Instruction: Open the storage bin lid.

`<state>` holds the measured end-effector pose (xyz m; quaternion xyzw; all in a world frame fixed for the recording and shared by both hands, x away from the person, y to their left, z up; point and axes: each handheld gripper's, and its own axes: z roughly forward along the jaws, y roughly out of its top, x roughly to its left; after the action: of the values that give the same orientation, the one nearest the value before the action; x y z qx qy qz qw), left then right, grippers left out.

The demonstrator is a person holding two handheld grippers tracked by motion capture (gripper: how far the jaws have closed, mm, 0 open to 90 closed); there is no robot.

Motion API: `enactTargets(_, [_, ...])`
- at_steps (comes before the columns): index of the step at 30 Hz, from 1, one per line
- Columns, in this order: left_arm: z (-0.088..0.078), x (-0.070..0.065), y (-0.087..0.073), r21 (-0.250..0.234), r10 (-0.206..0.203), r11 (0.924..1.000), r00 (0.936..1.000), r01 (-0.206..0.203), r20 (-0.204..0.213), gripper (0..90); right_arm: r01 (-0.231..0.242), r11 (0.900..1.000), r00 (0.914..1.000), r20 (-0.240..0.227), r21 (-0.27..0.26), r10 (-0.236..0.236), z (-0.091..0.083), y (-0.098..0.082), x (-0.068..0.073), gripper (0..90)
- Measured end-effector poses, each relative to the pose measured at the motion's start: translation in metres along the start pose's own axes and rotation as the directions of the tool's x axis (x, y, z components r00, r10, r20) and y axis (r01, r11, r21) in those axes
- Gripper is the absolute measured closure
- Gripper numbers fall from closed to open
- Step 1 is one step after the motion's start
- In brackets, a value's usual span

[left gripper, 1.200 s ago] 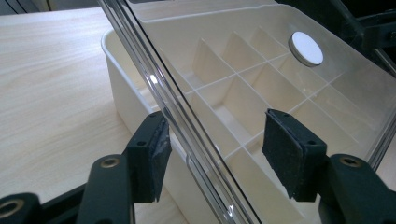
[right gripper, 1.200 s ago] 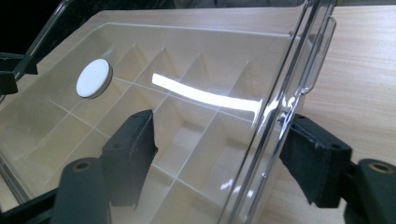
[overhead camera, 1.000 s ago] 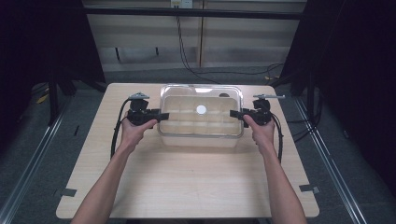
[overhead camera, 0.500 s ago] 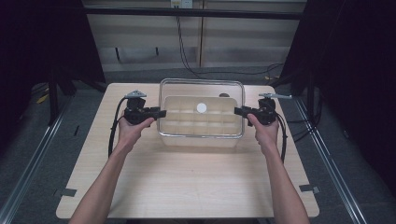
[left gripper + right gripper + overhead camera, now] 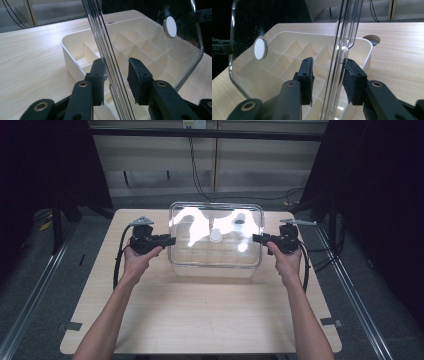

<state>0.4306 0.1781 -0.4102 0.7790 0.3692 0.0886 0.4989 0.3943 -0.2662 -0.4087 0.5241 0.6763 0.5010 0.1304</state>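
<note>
The clear lid (image 5: 216,236) is up off the cream tray (image 5: 75,50) now, held between the two grippers and tilted, its far edge raised, glare running across it in the high view. A small white disc (image 5: 216,235) sits at the lid's middle.

Left gripper (image 5: 169,240) is at the lid's left edge — in the left gripper view the thick clear rim runs straight up between the two black jaws. They have just been closing in on it. The left pad (image 5: 98,80) is against the rim; the right pad (image 5: 136,82) looks to have a sliver of space, and I cannot tell for sure whether it presses.

Right gripper (image 5: 259,239) mirrors it at the lid's right edge. Its jaws have just been closing too, with the rim standing between them — the right pad (image 5: 352,82) touching or nearly so, the left pad (image 5: 308,78) a little off the lid.

Below the lid, the tray rests on the wooden table (image 5: 200,310), its grid of small compartments open to view. A round hole in the table (image 5: 372,39) lies just beyond the tray's far corner in the right gripper view.
</note>
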Motion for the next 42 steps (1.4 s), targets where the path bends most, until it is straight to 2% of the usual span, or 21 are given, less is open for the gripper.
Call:
enactTargets(3, [-0.005,0.001,0.0,-0.009,0.004,1.0,0.9998,-0.003,0.017,69.4,-0.004,1.0,1.0,-0.008,-0.007,0.004,-0.004,0.0,0.002,64.8])
enactTargets(8, [-0.01,-0.004,0.002,0.001,0.033,0.9994,0.9994,-0.033,0.006,71.5,-0.007,1.0,0.9999,-0.014,-0.016,0.007,-0.01,0.001,0.006,66.7])
enactTargets(15, [-0.015,-0.004,-0.002,-0.035,0.017,0.9993,0.9997,-0.017,0.015,72.9,-0.015,1.0,0.9993,-0.035,-0.027,0.014,-0.016,0.0,0.008,69.1])
enactTargets(24, [-0.021,-0.01,0.0,-0.029,0.041,0.9988,0.9992,-0.041,0.002,75.1,-0.006,0.999,0.9992,-0.039,-0.041,0.004,-0.022,-0.002,0.012,70.3])
enactTargets(29, [-0.024,-0.012,-0.001,-0.045,0.057,0.9974,0.9983,-0.057,0.006,75.5,-0.004,0.999,0.999,-0.044,-0.052,0.001,-0.026,-0.001,0.014,70.4])
enactTargets(33, [-0.027,-0.013,0.0,-0.061,0.057,0.9966,0.9983,-0.056,0.011,76.2,0.006,0.998,0.9987,-0.05,-0.066,-0.01,-0.03,0.0,0.018,70.3])
enactTargets(42, [-0.035,-0.016,-0.003,-0.065,0.053,0.9965,0.9986,-0.052,0.01,76.4,0.006,0.997,0.9984,-0.055,-0.077,-0.011,-0.035,0.0,0.023,70.3])
